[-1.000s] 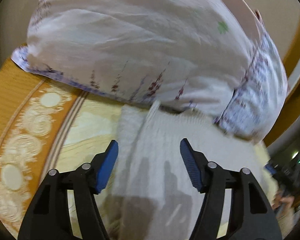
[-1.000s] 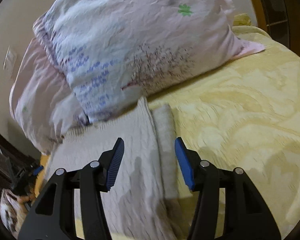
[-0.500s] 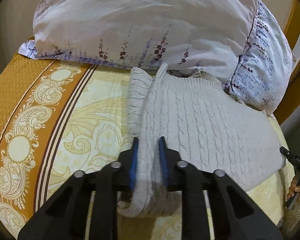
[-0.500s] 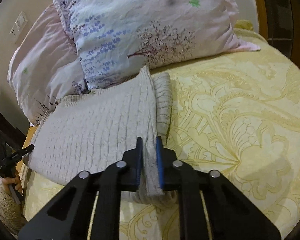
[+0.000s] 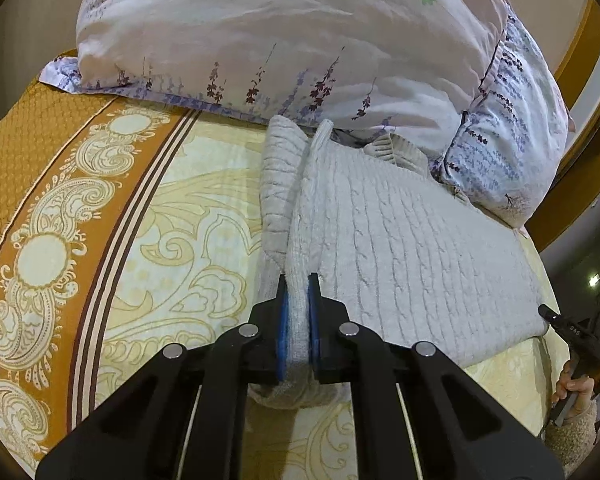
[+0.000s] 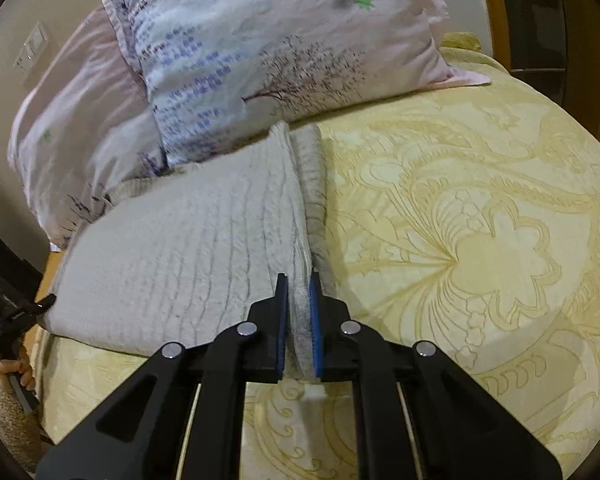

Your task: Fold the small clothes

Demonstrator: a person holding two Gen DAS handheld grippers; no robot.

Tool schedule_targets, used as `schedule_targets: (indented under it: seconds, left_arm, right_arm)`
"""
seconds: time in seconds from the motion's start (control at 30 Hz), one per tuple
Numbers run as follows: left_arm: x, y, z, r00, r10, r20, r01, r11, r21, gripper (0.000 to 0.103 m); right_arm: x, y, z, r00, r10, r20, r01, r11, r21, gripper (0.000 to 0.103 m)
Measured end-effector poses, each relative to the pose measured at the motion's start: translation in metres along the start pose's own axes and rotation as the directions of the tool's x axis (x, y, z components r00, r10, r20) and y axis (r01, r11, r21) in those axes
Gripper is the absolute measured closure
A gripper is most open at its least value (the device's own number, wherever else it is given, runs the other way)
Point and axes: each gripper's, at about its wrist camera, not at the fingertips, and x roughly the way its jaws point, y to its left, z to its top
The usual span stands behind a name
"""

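A pale knitted sweater lies flat on the bed, on a yellow bedspread with swirly patterns. Its far end is tucked right up against two flowery pillows — one big white one and a smaller one with purple flowers.

The left gripper is squeezed tight on the left edge of the sweater. Its blue pads press on a bunched-up strip of the knit, and that edge stands up a little like a ridge. A folded sleeve sits just beside the ridge, on the left.

The right gripper is squeezed tight too — it pinches the right edge of the sweater between its blue pads. That edge also stands up in a ridge, with a folded sleeve lying just next to it.

At the side of the bed, the spread has an orange border with cream curls. A hand in a fuzzy sleeve shows at the far edge of the left wrist view.
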Motion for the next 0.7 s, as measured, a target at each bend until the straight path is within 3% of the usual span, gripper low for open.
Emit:
schedule_targets:
  seconds: [0.1, 0.23, 0.33, 0.37, 0.4, 0.5, 0.7]
  left_arm:
    - [0.003, -0.001, 0.000, 1.000, 0.005, 0.003, -0.005, 1.000, 0.002, 0.094]
    - [0.002, -0.004, 0.001, 1.000, 0.011, 0.009, -0.011, 1.000, 0.005, 0.090]
    - [-0.003, -0.005, 0.004, 1.000, -0.015, 0.018, 0.015, 1.000, -0.009, 0.069]
    - [-0.006, -0.005, 0.005, 0.999, -0.017, 0.029, 0.017, 1.000, -0.015, 0.049]
    - [-0.011, -0.005, 0.007, 0.998, -0.012, 0.054, 0.013, 1.000, -0.021, 0.038]
    - [-0.019, -0.006, 0.018, 0.995, -0.018, 0.102, 0.021, 0.999, -0.028, 0.029]
    - [0.012, 0.009, 0.039, 0.998, -0.057, 0.033, 0.061, 0.990, -0.129, 0.027]
  right_arm:
    - [0.005, 0.008, 0.001, 0.999, -0.035, -0.002, 0.035, 0.999, -0.028, 0.092]
    - [0.002, 0.015, 0.007, 0.999, -0.038, 0.005, 0.038, 0.999, -0.037, 0.081]
    - [-0.008, 0.023, 0.018, 0.998, -0.010, 0.058, 0.012, 0.999, -0.043, 0.067]
    - [-0.011, 0.029, 0.022, 0.997, 0.007, 0.077, -0.002, 0.998, -0.061, 0.064]
    - [-0.012, 0.035, 0.026, 0.996, 0.022, 0.084, -0.016, 0.997, -0.076, 0.061]
    - [-0.002, 0.053, 0.033, 0.995, 0.081, 0.064, -0.073, 0.990, -0.121, 0.055]
    - [0.042, 0.086, 0.035, 0.993, 0.115, -0.031, -0.119, 0.979, -0.166, 0.055]
